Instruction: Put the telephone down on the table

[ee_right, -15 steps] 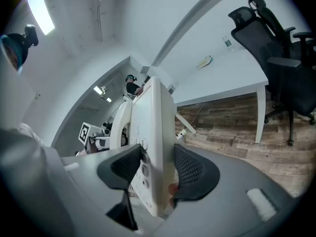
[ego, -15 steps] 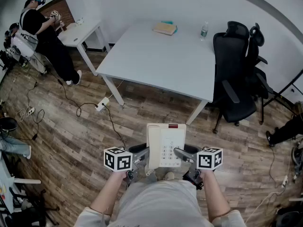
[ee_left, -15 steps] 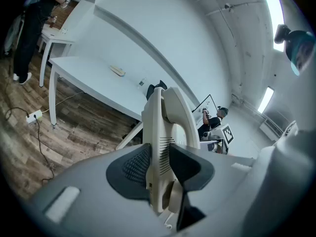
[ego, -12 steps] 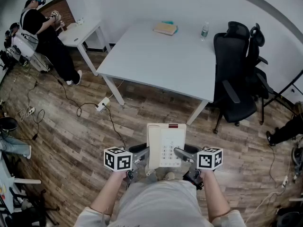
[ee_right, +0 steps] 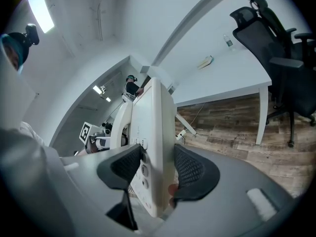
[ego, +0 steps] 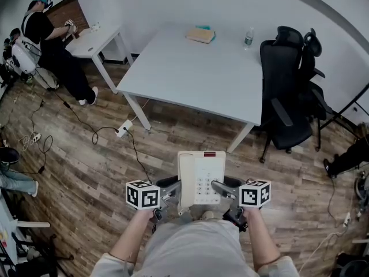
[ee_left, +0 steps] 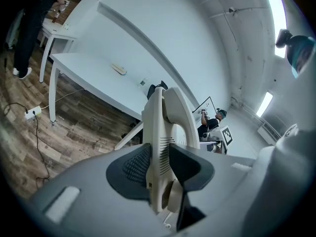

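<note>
A cream desk telephone (ego: 201,178) with its handset on the left side and a keypad is held level in front of my body, above the wood floor. My left gripper (ego: 173,190) is shut on its left edge; in the left gripper view the dark pads (ee_left: 136,164) press on the telephone (ee_left: 162,147) body. My right gripper (ego: 221,188) is shut on its right edge, pads (ee_right: 190,171) clamped on the telephone (ee_right: 154,147). The white table (ego: 190,71) stands ahead, well beyond the telephone.
On the table's far side lie a book (ego: 201,34) and a water bottle (ego: 248,37). Black office chairs (ego: 288,91) stand right of the table. A power strip and cables (ego: 123,127) lie on the floor at left. A person (ego: 46,45) works at a small table far left.
The telephone and both grippers have stayed in place. The view has shifted slightly; the person at far left has moved a little.
</note>
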{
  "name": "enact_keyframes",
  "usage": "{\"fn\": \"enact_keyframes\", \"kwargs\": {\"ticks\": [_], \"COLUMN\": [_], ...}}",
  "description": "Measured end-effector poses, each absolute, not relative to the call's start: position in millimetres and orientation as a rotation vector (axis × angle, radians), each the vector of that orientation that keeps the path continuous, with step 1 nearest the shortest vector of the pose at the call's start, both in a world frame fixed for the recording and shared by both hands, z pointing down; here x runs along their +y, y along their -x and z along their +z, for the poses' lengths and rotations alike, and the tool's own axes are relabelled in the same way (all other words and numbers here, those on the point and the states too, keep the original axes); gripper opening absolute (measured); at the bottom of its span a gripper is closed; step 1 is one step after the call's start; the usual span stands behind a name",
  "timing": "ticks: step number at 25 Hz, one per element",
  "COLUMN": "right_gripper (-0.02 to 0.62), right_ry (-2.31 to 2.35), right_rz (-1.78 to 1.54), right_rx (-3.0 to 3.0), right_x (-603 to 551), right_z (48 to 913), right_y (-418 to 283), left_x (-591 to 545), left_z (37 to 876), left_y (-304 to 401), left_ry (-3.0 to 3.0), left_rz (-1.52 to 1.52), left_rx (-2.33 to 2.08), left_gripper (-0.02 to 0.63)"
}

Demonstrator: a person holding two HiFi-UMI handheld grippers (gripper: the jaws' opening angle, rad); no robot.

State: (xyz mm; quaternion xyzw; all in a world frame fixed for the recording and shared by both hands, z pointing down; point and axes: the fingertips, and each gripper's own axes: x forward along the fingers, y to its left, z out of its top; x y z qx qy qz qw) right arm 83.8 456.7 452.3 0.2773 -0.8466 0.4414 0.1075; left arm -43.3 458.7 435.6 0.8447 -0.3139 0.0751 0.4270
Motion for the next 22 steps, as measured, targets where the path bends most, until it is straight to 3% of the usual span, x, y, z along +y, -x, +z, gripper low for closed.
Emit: {"fn": "enact_keyframes", "kwargs": {"ticks": [22], "right_gripper": [0.221], "right_ry": [-0.878], "right_rz": [1.293], "right_rx": [-2.489], "right_x": [438], "right_z": [454], "right_y": [-44], "left_x": [434], "left_z": [438], "left_y": [82], "left_ry": [-2.142], "left_rz": [0.212], "left_rx": [-0.737], "left_gripper": [0.137]}}
